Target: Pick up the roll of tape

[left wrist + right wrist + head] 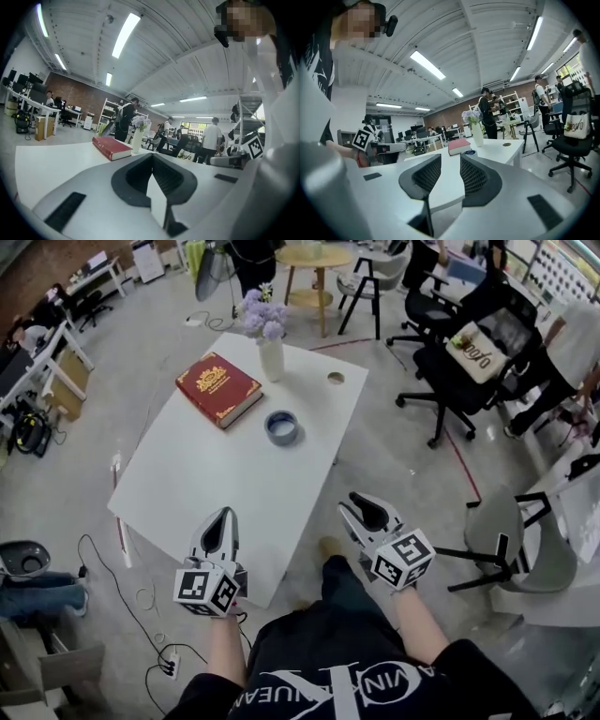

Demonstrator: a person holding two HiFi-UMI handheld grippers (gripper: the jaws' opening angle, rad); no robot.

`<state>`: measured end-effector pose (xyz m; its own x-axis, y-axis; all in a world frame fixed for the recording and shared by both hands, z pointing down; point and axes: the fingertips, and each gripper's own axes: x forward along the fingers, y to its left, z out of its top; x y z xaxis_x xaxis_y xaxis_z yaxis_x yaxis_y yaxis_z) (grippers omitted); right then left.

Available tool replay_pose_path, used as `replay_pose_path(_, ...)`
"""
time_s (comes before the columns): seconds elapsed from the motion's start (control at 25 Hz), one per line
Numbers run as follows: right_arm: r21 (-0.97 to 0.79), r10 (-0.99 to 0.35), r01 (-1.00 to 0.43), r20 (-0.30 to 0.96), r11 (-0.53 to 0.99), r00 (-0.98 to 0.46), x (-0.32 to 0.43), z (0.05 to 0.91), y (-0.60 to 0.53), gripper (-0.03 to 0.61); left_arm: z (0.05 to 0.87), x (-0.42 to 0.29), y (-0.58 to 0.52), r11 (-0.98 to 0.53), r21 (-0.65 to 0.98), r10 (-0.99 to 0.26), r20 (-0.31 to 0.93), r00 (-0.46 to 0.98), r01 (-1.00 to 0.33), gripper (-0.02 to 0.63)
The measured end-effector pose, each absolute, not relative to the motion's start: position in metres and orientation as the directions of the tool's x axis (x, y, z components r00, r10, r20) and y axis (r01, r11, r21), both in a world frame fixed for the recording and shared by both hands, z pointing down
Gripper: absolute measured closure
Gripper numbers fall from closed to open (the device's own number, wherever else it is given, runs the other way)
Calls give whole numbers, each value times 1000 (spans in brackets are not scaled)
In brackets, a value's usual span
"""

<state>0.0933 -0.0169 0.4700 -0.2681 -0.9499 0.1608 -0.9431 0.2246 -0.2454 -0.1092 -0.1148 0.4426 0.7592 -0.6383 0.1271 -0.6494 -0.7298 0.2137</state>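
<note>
Tape roll [281,427], grey-blue, flat on table [211,474], L claw [225,513] closed, R claw [357,503] apart

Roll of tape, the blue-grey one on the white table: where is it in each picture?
Head view: blue-grey roll of tape mid-table, right of the red hardback book.
Left gripper view: not in it; the book shows.
Right gripper view: tape small, near centre, right of the book.
Shared landmark: the book.

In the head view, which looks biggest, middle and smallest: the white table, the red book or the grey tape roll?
Largest: white rectangular table.
Next: red hardcover book.
Smallest: grey roll of tape.
</note>
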Motion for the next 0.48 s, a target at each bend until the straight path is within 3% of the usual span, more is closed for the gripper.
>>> replay_pose_path(0.48,-267,-847,-859,200,436,-492,111,479,-138,443,446,-99,-177,-572,225,-780,149,608,-789,612)
